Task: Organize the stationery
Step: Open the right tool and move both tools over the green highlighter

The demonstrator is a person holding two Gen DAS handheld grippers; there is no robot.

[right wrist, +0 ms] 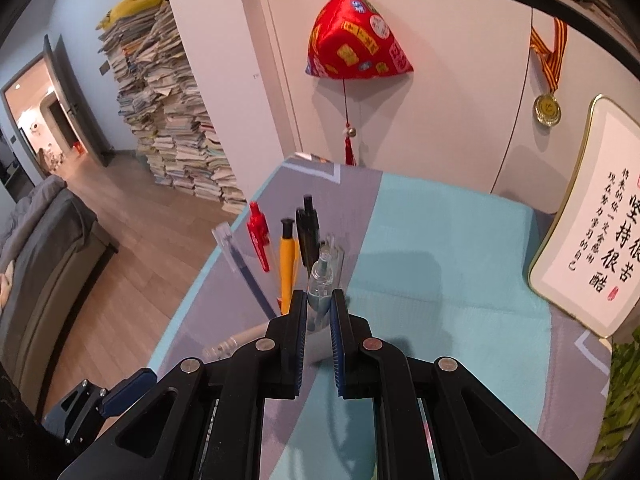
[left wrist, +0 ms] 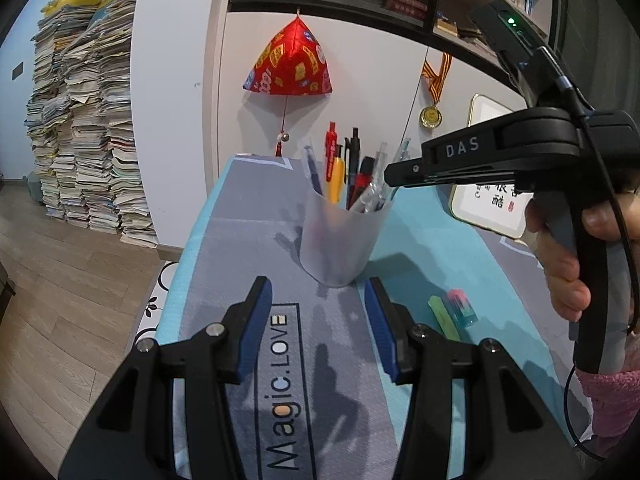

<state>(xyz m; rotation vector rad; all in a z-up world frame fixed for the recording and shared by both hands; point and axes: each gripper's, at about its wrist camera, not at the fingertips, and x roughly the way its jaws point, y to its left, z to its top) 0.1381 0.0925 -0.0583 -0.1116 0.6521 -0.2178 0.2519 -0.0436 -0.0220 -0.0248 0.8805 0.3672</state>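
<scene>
A frosted translucent cup (left wrist: pixel 340 236) stands on the grey and teal mat (left wrist: pixel 240 248), with red, yellow, black and clear pens (left wrist: pixel 348 168) upright in it. My left gripper (left wrist: pixel 318 292) is open just short of the cup's base, with nothing between its blue pads. My right gripper (right wrist: pixel 319 300) is shut on a clear pen with a blue barrel (right wrist: pixel 320 276), held upright over the cup among the other pens (right wrist: pixel 288 256). From the left wrist view, the right gripper's tip (left wrist: pixel 394 174) sits at the cup's rim. A green highlighter (left wrist: pixel 444 318) and a pink and teal eraser (left wrist: pixel 462 308) lie on the mat to the cup's right.
A framed calligraphy board (right wrist: pixel 592 240) leans on the wall at the table's right. A red ornament (left wrist: pixel 290 60) and a medal (left wrist: pixel 431 116) hang behind. Tall paper stacks (left wrist: pixel 84 120) stand on the wooden floor beyond the table's left edge.
</scene>
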